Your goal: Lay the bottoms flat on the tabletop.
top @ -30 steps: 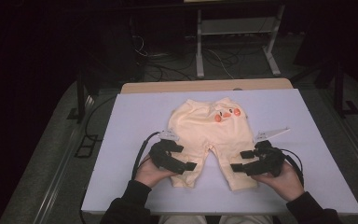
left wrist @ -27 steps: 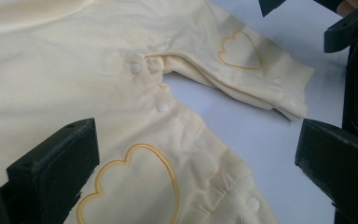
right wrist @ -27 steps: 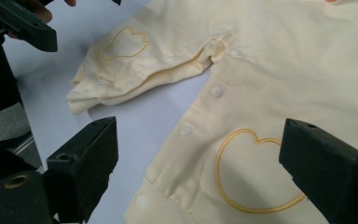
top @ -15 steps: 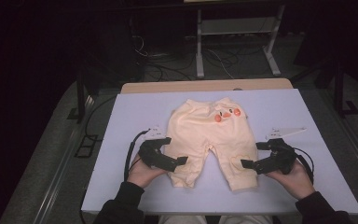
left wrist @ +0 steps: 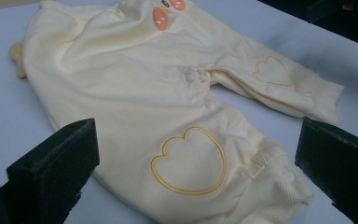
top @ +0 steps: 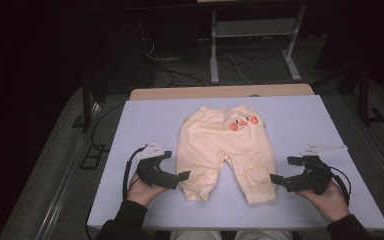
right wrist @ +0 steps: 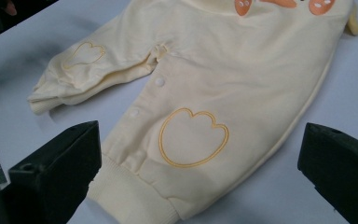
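Because it lies spread flat with both legs pointing toward the bottom of the high view, the pale yellow baby trousers with an orange duck face near the waist (top: pixel 224 151) sit ready to be handled from the cuffs, in the middle of the white table cover (top: pixel 150 117). Outlined heart patches mark each knee (left wrist: pixel 189 159), and small snaps run along the inner leg seam. The left gripper (top: pixel 180 176) hovers just beside the ribbed cuff at lower centre-left, its black jaws standing wide apart and holding nothing, the leg framed between them in the left gripper view. The right gripper (top: pixel 276 179) waits near the opposite cuff at lower right, likewise wide and empty, aimed at that leg as the right gripper view shows. Each tool seems placed outside its own leg so the garment can be approached symmetrically, probably for a fold or a lift. Beyond the table, dark floor with cables (top: pixel 180 70) fills the upper frame.
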